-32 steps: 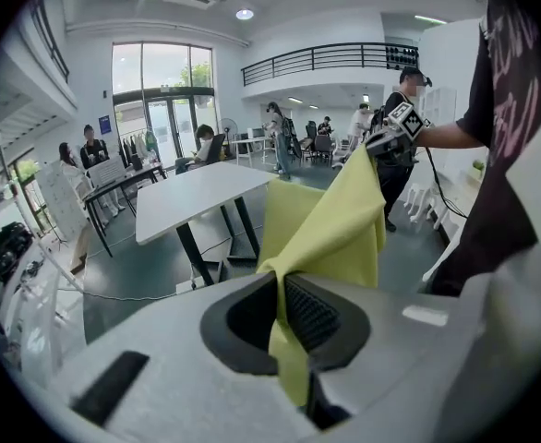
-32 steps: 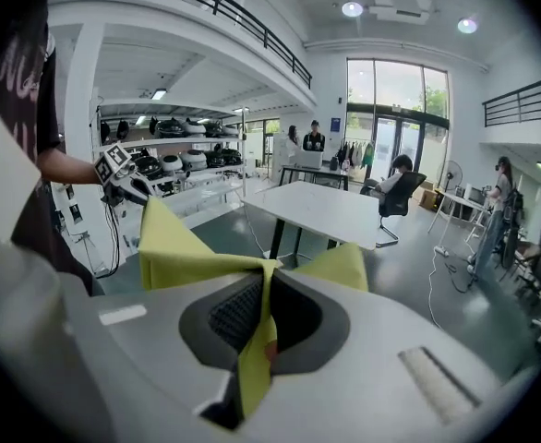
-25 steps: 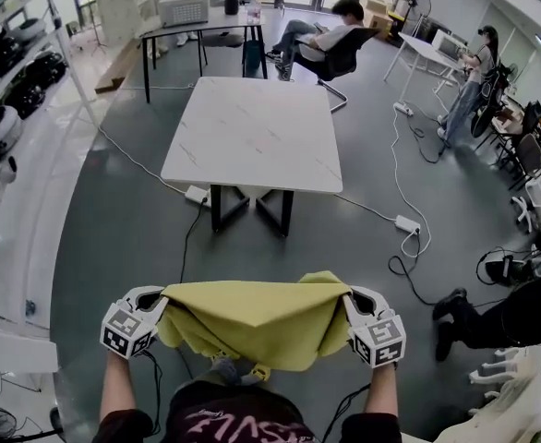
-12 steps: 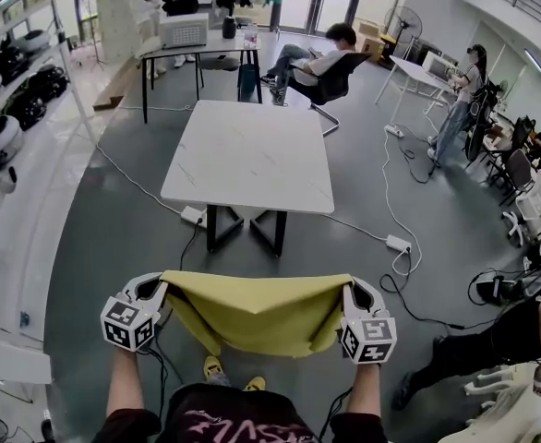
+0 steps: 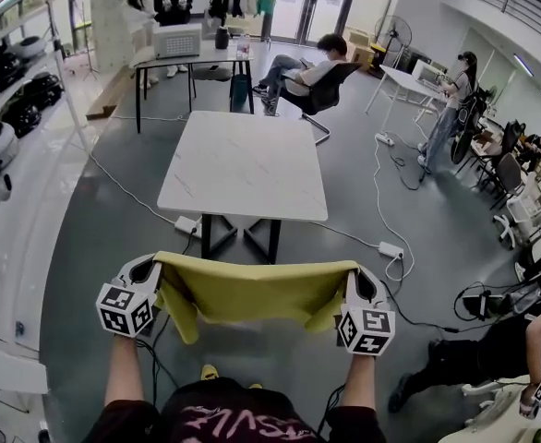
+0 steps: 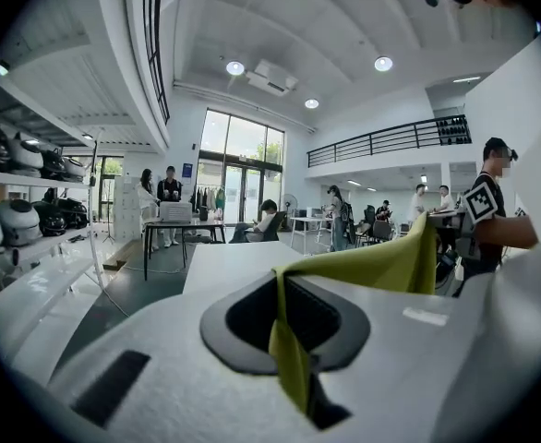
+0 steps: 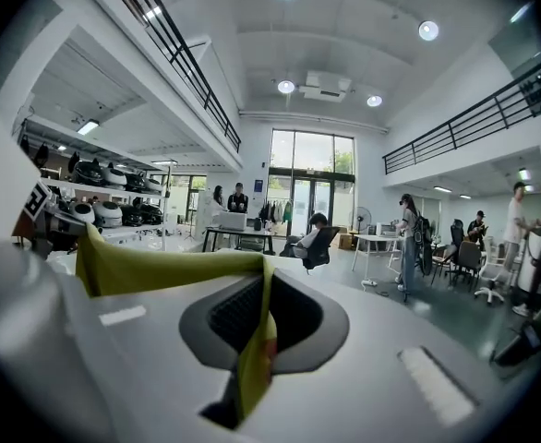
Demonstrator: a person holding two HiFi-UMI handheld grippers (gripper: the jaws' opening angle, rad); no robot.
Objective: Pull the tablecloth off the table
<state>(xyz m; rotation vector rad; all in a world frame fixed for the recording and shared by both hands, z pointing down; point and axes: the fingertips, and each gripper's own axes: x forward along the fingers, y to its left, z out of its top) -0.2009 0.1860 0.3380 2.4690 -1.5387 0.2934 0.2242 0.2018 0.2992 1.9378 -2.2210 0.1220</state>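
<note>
Left wall: a shelf (image 5: 1,100) carries round white and black housings.

Left tongs (image 5: 152,268): held up in front of the wearer's body, marker cube facing the head camera. The jaws are clenched on one top corner of the yellow tablecloth (image 5: 252,291). The left gripper view shows the fabric pinched in the closed jaw slot. A short fold hangs below, and the rest stretches off to the right.

Centre: the tablecloth is off the desk (image 5: 243,160) and hangs in the air between the two tongs. Its top edge is pulled nearly straight and its lower edge sags above the grey floor, lowest near the left corner. The white, marble-patterned desk stands beyond it, well apart from the cloth. A white power strip (image 5: 186,225) with its cable lies on the floor beside the desk's dark legs. A yellow shoe tip (image 5: 210,373) shows under the cloth.

Right tongs (image 5: 354,273): level with the left, jaws clamped on the other top corner. The right gripper view shows fabric caught in the closed slot, running off to the left.

Far right: a seated person (image 5: 307,70) is beyond the desk, and a standing person (image 5: 448,100) is further over.
</note>
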